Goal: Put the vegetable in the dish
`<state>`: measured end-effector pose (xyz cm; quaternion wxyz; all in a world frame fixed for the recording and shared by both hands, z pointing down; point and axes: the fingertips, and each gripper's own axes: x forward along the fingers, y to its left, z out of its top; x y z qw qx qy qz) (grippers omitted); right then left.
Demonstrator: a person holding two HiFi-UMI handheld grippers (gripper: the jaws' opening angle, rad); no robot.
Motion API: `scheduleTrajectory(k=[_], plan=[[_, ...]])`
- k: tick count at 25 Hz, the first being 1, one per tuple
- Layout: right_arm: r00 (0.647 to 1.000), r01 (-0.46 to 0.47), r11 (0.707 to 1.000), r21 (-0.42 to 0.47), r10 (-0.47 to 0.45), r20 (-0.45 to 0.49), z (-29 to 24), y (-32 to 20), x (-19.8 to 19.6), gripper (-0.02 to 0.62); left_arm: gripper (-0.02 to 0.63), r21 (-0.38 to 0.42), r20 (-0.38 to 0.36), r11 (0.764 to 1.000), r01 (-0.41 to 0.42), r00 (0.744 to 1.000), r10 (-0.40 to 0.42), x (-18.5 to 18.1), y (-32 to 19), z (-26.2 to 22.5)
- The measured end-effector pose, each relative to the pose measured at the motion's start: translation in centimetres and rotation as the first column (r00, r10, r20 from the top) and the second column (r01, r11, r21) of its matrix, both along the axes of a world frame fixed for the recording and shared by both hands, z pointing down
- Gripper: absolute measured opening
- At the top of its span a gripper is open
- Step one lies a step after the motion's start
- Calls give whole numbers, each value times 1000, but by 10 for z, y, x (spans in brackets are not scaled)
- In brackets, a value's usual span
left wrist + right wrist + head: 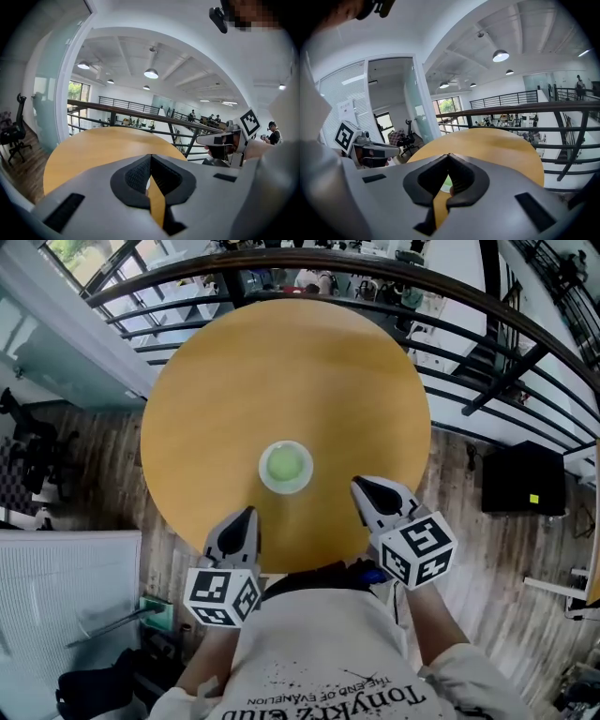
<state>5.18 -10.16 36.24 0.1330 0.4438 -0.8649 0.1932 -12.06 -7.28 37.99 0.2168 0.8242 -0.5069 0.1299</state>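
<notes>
green veg [286, 465] lies in white dish [263, 469], front-centre of round wood surface [281, 371]. from above veg looks round, so no clear long axis or pointing dir. left tool [248, 513] & right tool [357, 483] both closed tight w/ nothing held, flanking dish, not touching it.

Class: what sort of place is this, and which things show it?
Probably the upper floor of an open-plan office: a round wooden table stands beside a dark railing, with an office chair nearby and pendant lamps overhead.
</notes>
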Motion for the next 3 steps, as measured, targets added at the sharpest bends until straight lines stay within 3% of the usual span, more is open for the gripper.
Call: scheduleTrajectory(k=[3], plan=[[1000, -9, 1000, -16, 9, 9, 2, -9, 6, 25, 21, -2, 5, 1000, -4, 1000, 4, 4, -9, -4]])
